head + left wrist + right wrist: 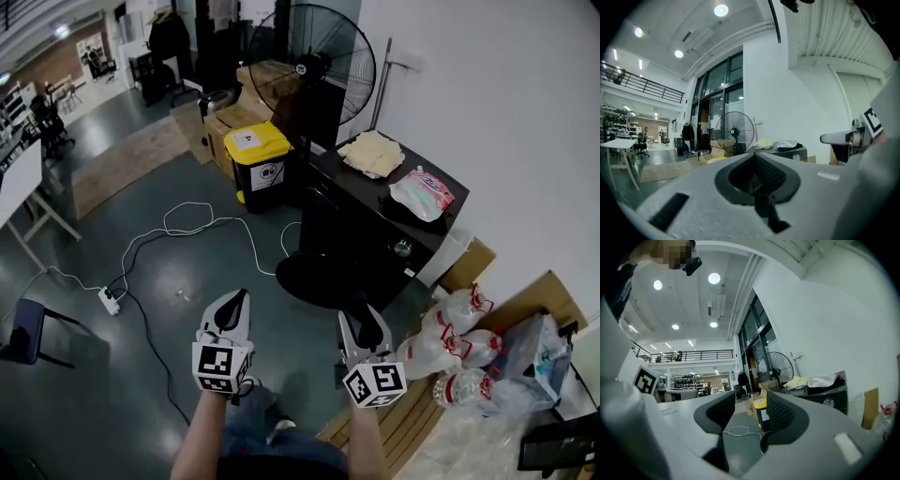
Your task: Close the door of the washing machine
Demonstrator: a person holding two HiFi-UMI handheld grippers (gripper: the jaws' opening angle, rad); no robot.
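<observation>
Nearest you, your left tongs (235, 298) are shut, the two pads pressed together with nothing between them. Your right tongs (366, 328) stand wide apart and are empty too: only floor and a loop of white cable (738, 431) show through the gap. Both point level and sit low, close to your body, side by side and apart from each other.

Just to the right of the right tongs lies a pack of water bottles (448, 352) on a wooden pallet (403, 427). Ahead of the right tongs comes the round base of the standing fan (319, 274), which is between you and the machine.

The washing machine (375, 225) is the dark box beyond that base, ahead and a little right of the right tongs, well apart from both. A yellow cloth (373, 152) and a pink pack (422, 192) lie on its top. No door leaf stands out from its front in any view, so I judge the door already closed. The front is dark and seen steeply from above, though, so the latch cannot be checked from here.

If it is shut, nothing is left for you to do; neither tool is touching the machine. If not, the whole approach around the fan base remains. Farther off, left of the machine, stands a yellow-lidded bin (261, 159).
</observation>
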